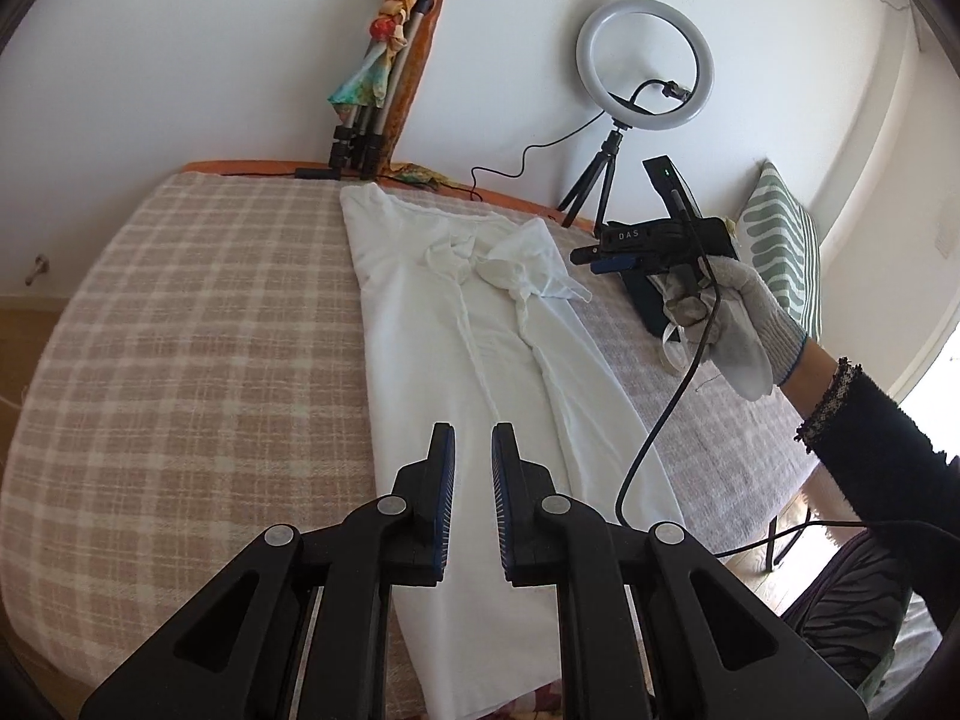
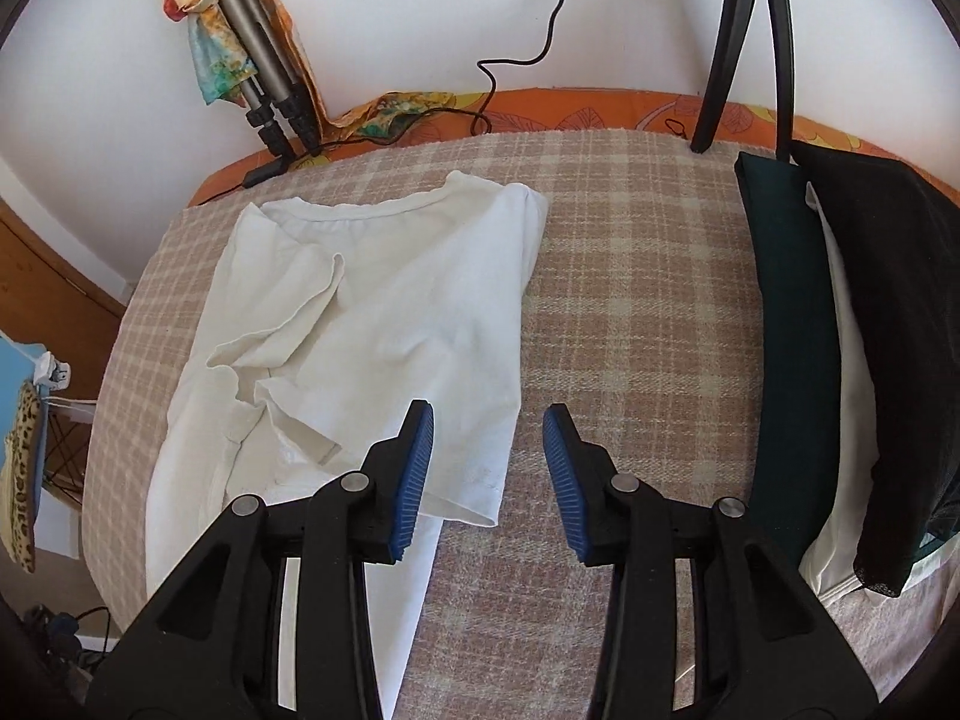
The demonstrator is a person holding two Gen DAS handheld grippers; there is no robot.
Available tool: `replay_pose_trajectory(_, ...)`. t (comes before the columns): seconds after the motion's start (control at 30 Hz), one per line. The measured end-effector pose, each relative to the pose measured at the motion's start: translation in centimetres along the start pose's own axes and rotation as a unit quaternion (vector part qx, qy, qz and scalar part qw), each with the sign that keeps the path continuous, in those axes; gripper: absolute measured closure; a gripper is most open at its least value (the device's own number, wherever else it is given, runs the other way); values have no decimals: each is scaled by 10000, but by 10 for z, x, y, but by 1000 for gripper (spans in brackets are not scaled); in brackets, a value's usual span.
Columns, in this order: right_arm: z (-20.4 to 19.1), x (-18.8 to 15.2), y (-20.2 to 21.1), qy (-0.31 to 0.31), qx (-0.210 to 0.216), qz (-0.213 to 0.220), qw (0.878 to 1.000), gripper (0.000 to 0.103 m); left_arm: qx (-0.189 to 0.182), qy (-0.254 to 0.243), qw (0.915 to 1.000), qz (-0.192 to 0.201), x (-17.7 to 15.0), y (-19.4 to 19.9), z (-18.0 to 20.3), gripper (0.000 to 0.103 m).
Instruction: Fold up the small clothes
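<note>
A white shirt [image 1: 480, 360] lies lengthwise on the plaid-covered bed [image 1: 198, 324], its sides and sleeves folded in toward the middle. My left gripper [image 1: 472, 438] hovers over the shirt's near part, jaws a narrow gap apart and empty. In the right wrist view the shirt [image 2: 372, 324] shows with its collar at the far end and a folded sleeve on top. My right gripper [image 2: 487, 420] is open and empty, above the shirt's right edge and the bare blanket [image 2: 630, 300]. The right gripper also shows in the left wrist view [image 1: 612, 258], held by a gloved hand above the shirt's far right.
A ring light on a tripod [image 1: 645, 66] and a folded tripod with a colourful cloth [image 1: 384, 72] stand at the wall. Folded dark and white clothes [image 2: 840, 330] lie stacked at the bed's right side. A green patterned pillow [image 1: 780, 240] leans at the far right. A cable [image 1: 666, 408] hangs from the right gripper.
</note>
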State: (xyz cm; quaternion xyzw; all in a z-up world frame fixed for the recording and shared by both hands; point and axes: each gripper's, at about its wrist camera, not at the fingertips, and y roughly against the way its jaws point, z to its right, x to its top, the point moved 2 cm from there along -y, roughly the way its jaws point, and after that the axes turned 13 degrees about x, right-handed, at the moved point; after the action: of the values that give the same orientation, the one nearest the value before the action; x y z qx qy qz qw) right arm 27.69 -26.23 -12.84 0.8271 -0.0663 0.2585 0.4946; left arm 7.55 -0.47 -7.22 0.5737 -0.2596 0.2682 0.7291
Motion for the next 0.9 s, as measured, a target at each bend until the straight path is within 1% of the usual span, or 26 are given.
replay_pose_trajectory(0.17, 1, -3, -18, -329, 338, -180, 9987, 66, -80, -226, 9997, 25, -1, 0, 15, 92)
replay_pose_trajectory(0.23, -2, -2, -23, -344, 429, -242, 9982, 66, -90, -277, 9995, 82, -1, 2, 18, 92)
replay_pose_trajectory(0.37, -11, -3, -34, -185, 267, -368, 9988, 67, -67, -251, 9997, 39, -1, -1, 16, 92)
replay_pose_trajectory(0.43, -10, -5, -43, -179, 99, -493, 9986, 83, -59, -213, 9997, -39, -2, -4, 15, 92)
replay_pose_trajectory(0.47, -8, -6, -46, -222, 43, -516, 9984, 96, -54, -210, 9997, -56, -3, -5, 14, 92)
replay_pose_trajectory(0.6, -8, -1, -35, -265, 148, -252, 9992, 101, -43, -263, 9996, -44, -4, -4, 14, 92)
replay_pose_trajectory(0.7, -11, 11, -16, -376, 418, 82, 9984, 101, -52, -199, 9998, -66, -4, -4, 11, 92)
replay_pose_trajectory(0.77, -15, 18, -8, -341, 477, 211, 9981, 101, -87, -146, 9998, -102, -4, -5, 10, 92)
replay_pose_trajectory(0.83, -20, 20, -8, -226, 396, 168, 9988, 101, -85, -171, 9998, -102, -4, -6, 10, 92)
replay_pose_trajectory(0.9, -21, 19, -15, -253, 311, 26, 9992, 101, -84, -208, 9997, -105, -5, -6, 11, 92)
